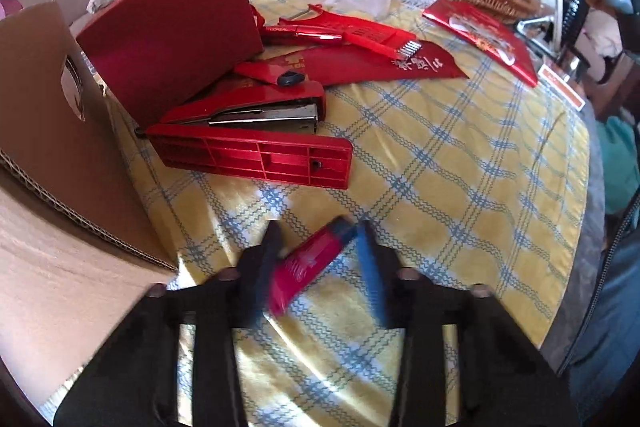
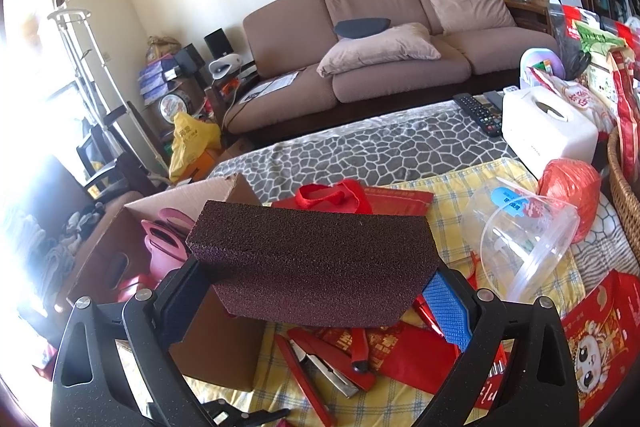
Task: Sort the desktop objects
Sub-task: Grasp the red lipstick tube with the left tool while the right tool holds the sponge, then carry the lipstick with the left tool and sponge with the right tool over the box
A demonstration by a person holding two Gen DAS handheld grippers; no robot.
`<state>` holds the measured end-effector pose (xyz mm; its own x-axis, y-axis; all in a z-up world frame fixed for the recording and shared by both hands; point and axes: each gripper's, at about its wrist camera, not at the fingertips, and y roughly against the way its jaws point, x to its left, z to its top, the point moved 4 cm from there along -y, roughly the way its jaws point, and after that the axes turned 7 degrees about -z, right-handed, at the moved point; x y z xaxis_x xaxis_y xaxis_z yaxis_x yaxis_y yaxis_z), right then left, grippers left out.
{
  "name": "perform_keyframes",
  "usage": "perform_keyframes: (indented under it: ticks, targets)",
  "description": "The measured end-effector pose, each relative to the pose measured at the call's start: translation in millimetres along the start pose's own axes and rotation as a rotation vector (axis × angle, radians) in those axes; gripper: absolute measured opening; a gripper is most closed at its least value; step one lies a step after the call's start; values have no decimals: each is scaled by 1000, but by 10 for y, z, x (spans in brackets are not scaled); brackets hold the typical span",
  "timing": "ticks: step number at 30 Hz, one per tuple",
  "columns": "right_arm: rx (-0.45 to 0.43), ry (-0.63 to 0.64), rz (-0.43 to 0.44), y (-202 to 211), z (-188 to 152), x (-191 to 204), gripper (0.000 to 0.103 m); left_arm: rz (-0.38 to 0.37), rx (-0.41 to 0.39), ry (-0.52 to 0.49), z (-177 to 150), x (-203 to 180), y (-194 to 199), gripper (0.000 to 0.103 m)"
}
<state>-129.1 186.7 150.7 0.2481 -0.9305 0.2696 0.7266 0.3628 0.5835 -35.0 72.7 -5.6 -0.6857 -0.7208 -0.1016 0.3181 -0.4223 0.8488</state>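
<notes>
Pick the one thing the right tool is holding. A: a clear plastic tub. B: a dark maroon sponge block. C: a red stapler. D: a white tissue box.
B: in the right wrist view the dark maroon sponge block sits clamped between the two fingers of the right tool, raised over the red stapler lying on the yellow checked cloth.

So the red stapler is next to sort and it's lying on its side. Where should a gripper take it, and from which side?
Grip the red stapler across its long, straight base, near the middle, coming down from above. On its side, the flat ribbed underside faces the left wrist camera and the base's two long edges run parallel. The hinged end sits close to the red box, so keep to the free end.
</notes>
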Motion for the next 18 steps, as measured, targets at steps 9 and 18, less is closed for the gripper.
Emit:
perform_keyframes:
  ticks: [9,18]
  targets:
    - [8,19,-1,-10,-26,50,98,-8,-9,60,21,53,13,15]
    - [8,28,4,-25,-26,102,98,-16,-3,82,4,117,10,15]
